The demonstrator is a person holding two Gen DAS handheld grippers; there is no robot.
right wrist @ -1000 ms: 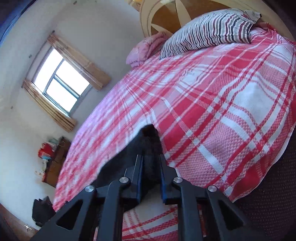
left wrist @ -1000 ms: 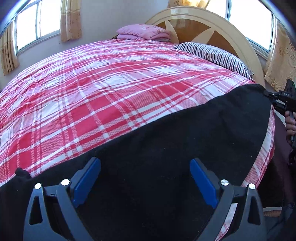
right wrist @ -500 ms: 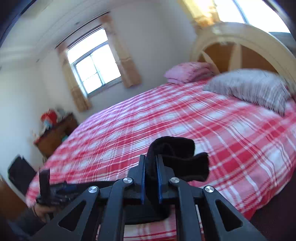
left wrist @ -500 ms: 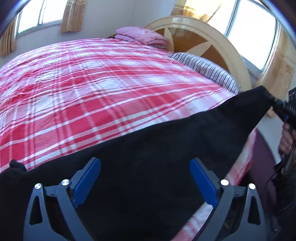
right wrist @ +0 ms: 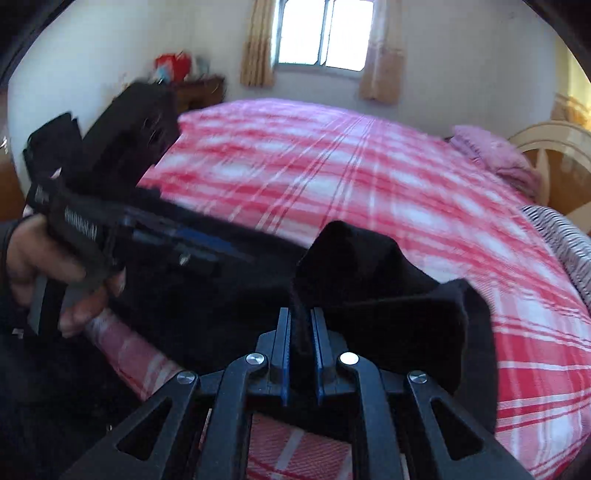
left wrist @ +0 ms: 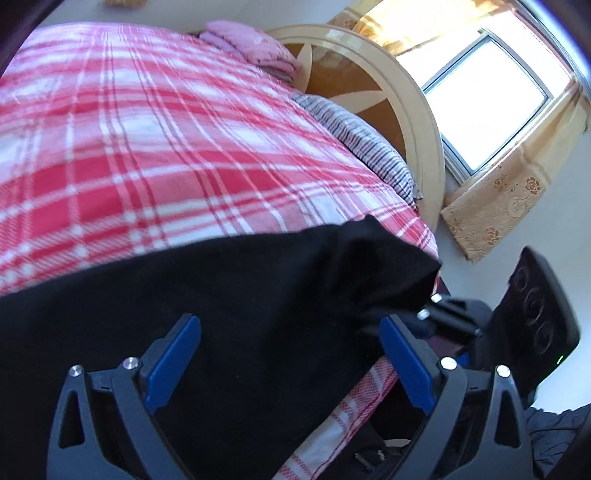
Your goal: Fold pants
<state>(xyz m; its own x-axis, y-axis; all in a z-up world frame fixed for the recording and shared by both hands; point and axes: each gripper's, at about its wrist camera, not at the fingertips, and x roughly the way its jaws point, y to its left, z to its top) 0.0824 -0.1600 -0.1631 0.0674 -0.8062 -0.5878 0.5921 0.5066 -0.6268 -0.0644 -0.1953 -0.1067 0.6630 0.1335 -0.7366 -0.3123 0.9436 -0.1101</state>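
The bed fills most of what I see, one wide mattress under a red-and-white plaid cover, with a curved cream headboard at its far right end. My black pants lie draped over the near edge of that bed, and one end of them is lifted off the cover.

My right gripper points down toward the near edge with its two blue pads drawn almost together, pinching a bunched fold of the pants that stands up between them and flops over to the right. My left gripper also tilts downward, its two blue pads standing wide apart over the black cloth; nothing is pinched between them, and I cannot tell whether they touch the fabric beneath. From my right side I see my left hand wrapped round that gripper's handle, at the left of the bed's near edge.

Two pillows sit by the headboard: one striped pillow nearer, one pink pillow farther. Two windows show, one beside the headboard, one on the far wall.
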